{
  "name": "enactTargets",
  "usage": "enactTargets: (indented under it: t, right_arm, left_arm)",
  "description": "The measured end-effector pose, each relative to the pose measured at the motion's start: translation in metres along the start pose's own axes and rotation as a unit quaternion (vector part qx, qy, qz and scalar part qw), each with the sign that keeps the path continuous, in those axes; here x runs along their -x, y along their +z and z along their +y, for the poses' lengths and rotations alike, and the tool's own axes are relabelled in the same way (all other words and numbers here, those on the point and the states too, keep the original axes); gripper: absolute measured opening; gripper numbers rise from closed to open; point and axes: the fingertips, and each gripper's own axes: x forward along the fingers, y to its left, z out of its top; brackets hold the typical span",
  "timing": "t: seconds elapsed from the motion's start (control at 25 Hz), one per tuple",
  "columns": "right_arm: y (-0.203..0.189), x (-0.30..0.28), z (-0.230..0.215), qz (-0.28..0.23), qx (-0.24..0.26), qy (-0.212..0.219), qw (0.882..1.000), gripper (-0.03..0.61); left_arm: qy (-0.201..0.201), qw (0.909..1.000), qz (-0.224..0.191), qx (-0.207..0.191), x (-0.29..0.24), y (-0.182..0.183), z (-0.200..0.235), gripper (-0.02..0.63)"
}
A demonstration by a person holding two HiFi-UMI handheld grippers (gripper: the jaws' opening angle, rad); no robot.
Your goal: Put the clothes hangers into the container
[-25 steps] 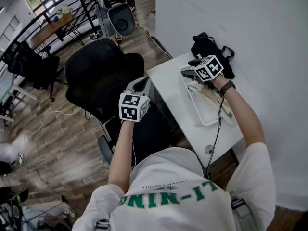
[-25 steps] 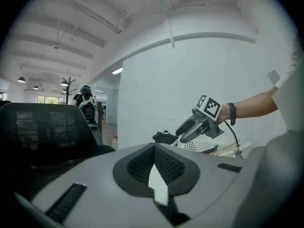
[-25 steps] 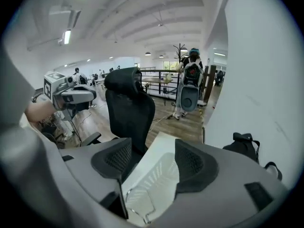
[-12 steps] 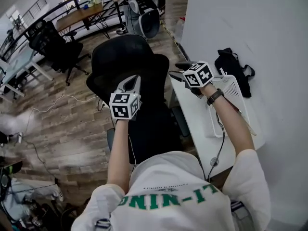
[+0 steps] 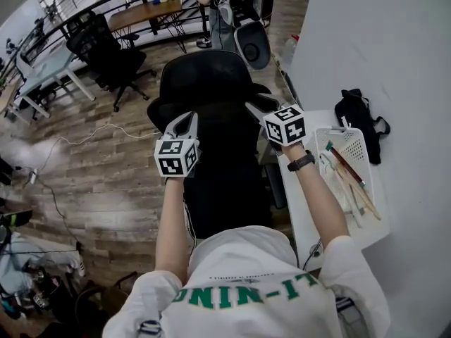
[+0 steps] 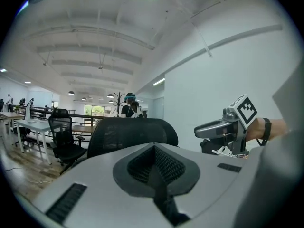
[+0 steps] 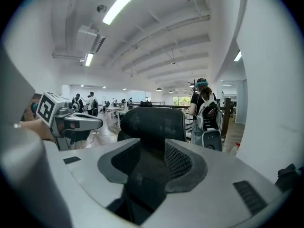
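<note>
While both grippers are held out level side by side, the left gripper (image 5: 186, 120) has its smooth grey fingers (image 6: 95, 179) pressed together on nothing. The right gripper (image 5: 255, 108) has just been closing, yet a narrow gap shows between its ribbed black pads (image 7: 178, 160), and that gap is empty. Directly beyond and below both pairs of fingers stands a black office chair (image 5: 211, 90) with a curved mesh back. Right of the right fingers, well apart from them, a white counter (image 5: 299, 210) carries the container (image 5: 345, 141), a white perforated plastic basket. The clothes hangers (image 5: 350, 180) lie inside it: thin rods, pale wood and one dark red-brown. A limp black bag (image 5: 359, 113) touches its far end. Wood-plank floor (image 5: 106, 189) spreads left of the left fingers.
</note>
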Motion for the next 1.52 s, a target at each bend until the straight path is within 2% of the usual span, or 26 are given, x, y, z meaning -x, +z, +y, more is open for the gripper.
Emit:
enactTargets:
  t: [0.08,0.24,0.48,0.64,0.72,0.84,1.08,1.28,1.52]
  right_arm:
    - [0.007,-0.003,0.006,-0.024,-0.001,-0.017,1.000,0.150]
    - [0.018,-0.006,0.019,-0.065,0.001,-0.052,0.997,0.136]
    - [0.022,-0.007,0.041,-0.113,-0.027,-0.072,0.991,0.017]
    - [0.024,-0.007,0.052,-0.140,-0.057,-0.074,0.986,0.017]
    - [0.018,-0.006,0.056,-0.133,-0.069,-0.070,0.986,0.015]
    - [0.009,-0.005,0.058,-0.115,-0.055,-0.074,0.989,0.014]
    - [0.013,0.003,0.051,-0.119,-0.036,-0.102,0.987,0.014]
    - [0.022,0.005,0.058,-0.126,-0.027,-0.089,0.988,0.015]
    - [0.011,0.002,0.065,-0.118,-0.036,-0.082,0.989,0.015]
  left_arm:
    - [0.012,0.9999,-0.004,-0.001,0.003,-0.001,0.009,0.009]
    - [0.035,0.9993,-0.013,-0.001,0.011,-0.001,0.024,0.008]
    - [0.055,0.9977,-0.038,-0.009,0.022,0.007,0.029,0.009]
    - [0.058,0.9970,-0.050,-0.010,0.025,0.012,0.025,0.009]
    - [0.058,0.9968,-0.055,-0.009,0.025,0.012,0.022,0.008]
    - [0.063,0.9960,-0.063,-0.004,0.031,0.012,0.021,0.009]
    - [0.070,0.9950,-0.072,-0.002,0.035,0.011,0.023,0.009]
    - [0.063,0.9942,-0.079,0.037,0.035,0.007,0.025,0.009]
    - [0.072,0.9934,-0.083,0.034,0.045,0.003,0.028,0.009]
